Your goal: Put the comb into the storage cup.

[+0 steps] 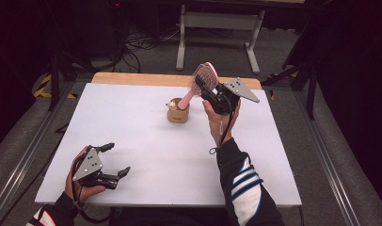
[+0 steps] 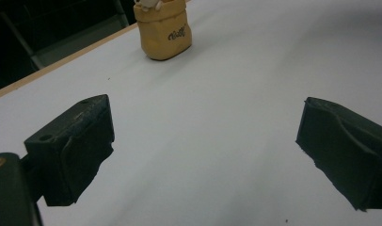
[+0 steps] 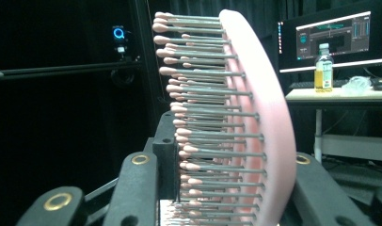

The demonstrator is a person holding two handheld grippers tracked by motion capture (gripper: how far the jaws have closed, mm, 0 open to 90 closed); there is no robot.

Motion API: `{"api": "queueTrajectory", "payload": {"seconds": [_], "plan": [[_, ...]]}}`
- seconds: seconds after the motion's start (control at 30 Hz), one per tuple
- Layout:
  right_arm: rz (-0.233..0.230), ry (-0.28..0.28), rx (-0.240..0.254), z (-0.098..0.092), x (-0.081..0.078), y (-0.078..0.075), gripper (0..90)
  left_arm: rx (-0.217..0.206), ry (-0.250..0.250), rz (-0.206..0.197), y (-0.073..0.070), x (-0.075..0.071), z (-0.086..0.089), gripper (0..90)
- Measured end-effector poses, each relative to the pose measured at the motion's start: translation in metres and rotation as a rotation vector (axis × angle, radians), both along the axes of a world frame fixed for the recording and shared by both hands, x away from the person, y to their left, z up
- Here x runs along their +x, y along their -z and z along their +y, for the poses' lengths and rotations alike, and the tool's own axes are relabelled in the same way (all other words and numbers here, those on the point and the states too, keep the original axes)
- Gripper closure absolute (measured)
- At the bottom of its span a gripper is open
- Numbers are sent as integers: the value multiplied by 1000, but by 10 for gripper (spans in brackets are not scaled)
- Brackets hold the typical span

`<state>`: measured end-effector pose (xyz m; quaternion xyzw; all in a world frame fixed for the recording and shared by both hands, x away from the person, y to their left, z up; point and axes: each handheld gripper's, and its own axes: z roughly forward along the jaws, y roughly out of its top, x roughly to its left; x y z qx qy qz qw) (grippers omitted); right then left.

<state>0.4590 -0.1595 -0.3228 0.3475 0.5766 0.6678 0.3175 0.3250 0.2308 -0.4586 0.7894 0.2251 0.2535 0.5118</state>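
Note:
A pink hairbrush (image 1: 205,74) is tilted in the air above the far middle of the table. My right gripper (image 1: 202,85) is shut on its head, just above the handle. The handle slopes down to the mouth of a tan holder cup (image 1: 178,112); I cannot tell whether its end is inside. In the right gripper view the hairbrush (image 3: 259,117) stands edge-on with its bristles pointing left, and the right gripper (image 3: 226,193) clamps it from both sides. My left gripper (image 1: 117,158) rests open near the front left corner, nothing between its jaws. The left gripper (image 2: 205,125) points toward the cup (image 2: 165,30).
The white table top (image 1: 147,155) has a wooden strip (image 1: 132,78) along its far edge. A small pale figure (image 1: 171,105) sits on the cup's rim. Behind the table stands a white desk frame (image 1: 220,21). A monitor (image 3: 332,40) and a bottle (image 3: 323,68) stand on a far desk.

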Motion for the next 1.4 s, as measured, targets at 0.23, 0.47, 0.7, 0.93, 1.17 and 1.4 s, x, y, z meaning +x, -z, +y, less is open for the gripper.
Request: {"api": "queueTrajectory", "payload": {"seconds": [0.23, 0.47, 0.7, 0.93, 1.17, 1.4], "plan": [[29, 12, -4, 3, 8, 9, 636, -1, 5, 0, 0, 0, 0, 56], [48, 18, -17, 8, 13, 16, 636, 7, 7, 3, 0, 0, 0, 56], [73, 32, -20, 10, 18, 24, 636, 10, 9, 4, 0, 1, 0, 58], [98, 25, -39, 17, 22, 35, 635, 11, 12, 5, 1, 1, -1, 58], [129, 14, -40, 22, 25, 46, 633, 9, 14, 5, 1, 2, -1, 58], [153, 2, -33, 24, 27, 53, 631, 11, 16, 7, 1, 2, -1, 59]]}}
